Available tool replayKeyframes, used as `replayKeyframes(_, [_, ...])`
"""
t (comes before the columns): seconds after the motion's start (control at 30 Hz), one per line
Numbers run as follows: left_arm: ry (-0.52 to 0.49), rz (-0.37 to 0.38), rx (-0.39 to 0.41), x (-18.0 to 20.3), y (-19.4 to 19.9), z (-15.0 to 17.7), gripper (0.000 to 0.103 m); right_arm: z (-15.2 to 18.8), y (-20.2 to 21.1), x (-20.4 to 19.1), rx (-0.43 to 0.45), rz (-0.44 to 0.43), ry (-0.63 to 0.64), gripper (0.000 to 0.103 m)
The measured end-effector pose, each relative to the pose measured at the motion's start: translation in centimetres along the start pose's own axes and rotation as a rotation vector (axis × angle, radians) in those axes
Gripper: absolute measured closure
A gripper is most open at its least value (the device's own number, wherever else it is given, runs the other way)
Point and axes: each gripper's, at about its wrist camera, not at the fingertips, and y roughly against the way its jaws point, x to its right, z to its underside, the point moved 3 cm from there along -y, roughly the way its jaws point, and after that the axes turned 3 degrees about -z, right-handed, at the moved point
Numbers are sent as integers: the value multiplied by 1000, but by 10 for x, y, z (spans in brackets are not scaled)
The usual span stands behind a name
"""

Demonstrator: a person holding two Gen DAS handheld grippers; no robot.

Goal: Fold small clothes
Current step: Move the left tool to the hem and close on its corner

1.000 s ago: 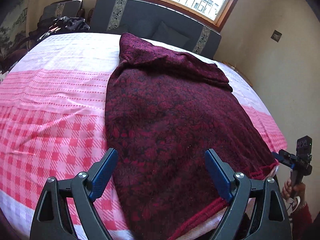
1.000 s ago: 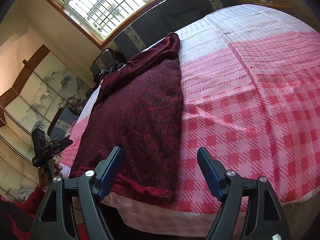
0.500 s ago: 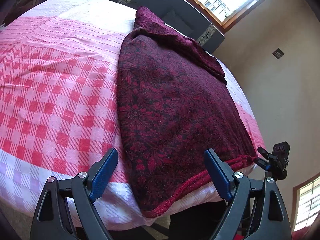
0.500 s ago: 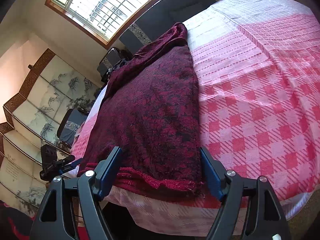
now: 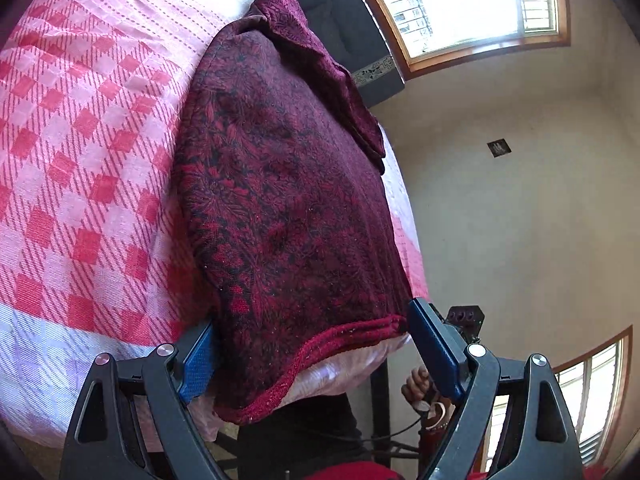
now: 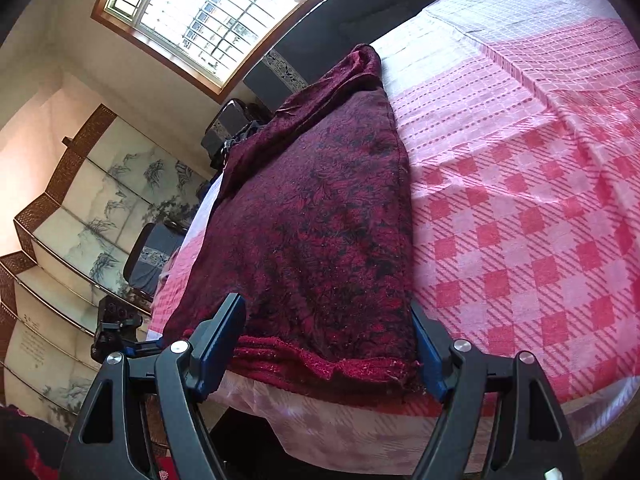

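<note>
**Both tongs spread wide at the garment's hem**

Dark red patterned garment (image 5: pixel 288 200) laid lengthwise on pink checked bedspread (image 5: pixel 80 160), ribbed hem draped over the near edge, upper part bunched toward the dark headboard (image 5: pixel 348 40). Left gripper (image 5: pixel 316 356) at the hem's left corner, blue pads (image 5: pixel 434 348) wide apart, cloth between them but not pinched. Right gripper (image 6: pixel 328 348) at the hem's right corner (image 6: pixel 400 372), fingers likewise parted, straddling the folded edge, nothing clamped. Opposite tool visible in each view, just off the bed's side. Barred window (image 6: pixel 208 16) beyond; painted folding screen (image 6: pixel 80 220) at the far side.
</note>
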Motion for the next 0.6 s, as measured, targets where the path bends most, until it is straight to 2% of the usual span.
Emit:
replayKeyframes(0.13, [-91, -88, -13, 12, -12, 1, 17, -3, 0, 3, 1, -22, -14, 28])
replayKeyframes(0.23, [-129, -116, -13, 15, -16, 7, 17, -4, -1, 3, -4, -30, -16, 28])
replayKeyframes(0.27, [-140, -145, -6, 15, -17, 8, 20, -5, -2, 3, -8, -28, -12, 28])
replayKeyframes(0.33, [-147, -178, -2, 15, -19, 8, 32, -5, -2, 2, -12, -22, -4, 28])
replayKeyframes(0.37, [-144, -189, -15, 15, -22, 8, 47, -5, -3, 1, -14, -20, -2, 28])
replayKeyframes(0.4, [-141, -214, -26, 14, -23, 8, 67, -5, -3, 1, -17, -20, -3, 28])
replayKeyframes(0.47, [-130, -266, -30, 8, -29, 8, 80, -7, -4, 1, -20, -23, -13, 28])
replayKeyframes(0.6, [-81, -271, -28, -2, -27, 4, 89, -10, -7, 2, -32, -21, -35, 28])
